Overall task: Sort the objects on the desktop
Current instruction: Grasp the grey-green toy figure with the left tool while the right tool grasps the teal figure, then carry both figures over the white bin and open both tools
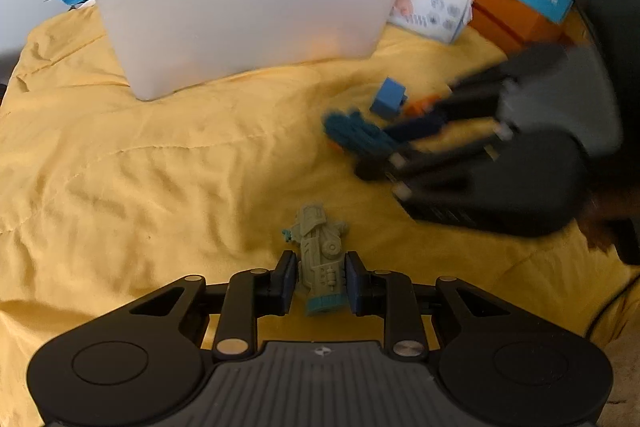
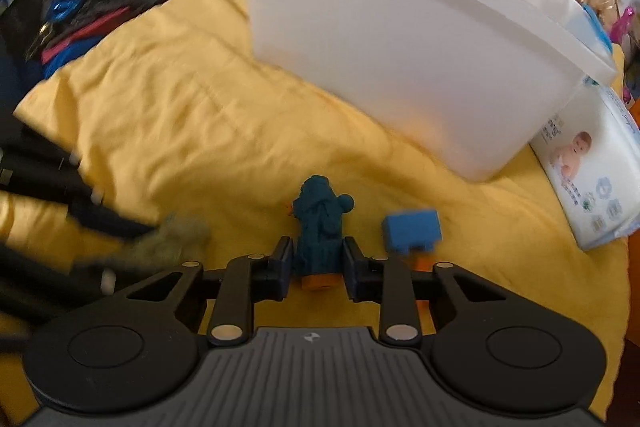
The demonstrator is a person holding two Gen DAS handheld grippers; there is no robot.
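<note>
1. Plastic, stiff and light: that is how both small toys look, so you need only a modest squeeze across the flat sides of the body, not the knobbly ends.
2. Your left gripper [image 1: 321, 281] has its jaws narrowed onto the grey-green toy [image 1: 320, 259], pads pressing its lower body, above the near part of the yellow cloth [image 1: 140, 167].
3. Your right gripper [image 2: 316, 263] has its jaws drawn in against the dark teal toy [image 2: 320, 231], which has an orange base; whether it is lifted you cannot tell.
4. Just right of it lies a blue block [image 2: 412, 229], loose.
5. White bin [image 2: 400, 59] stands at the cloth's far side.
</note>
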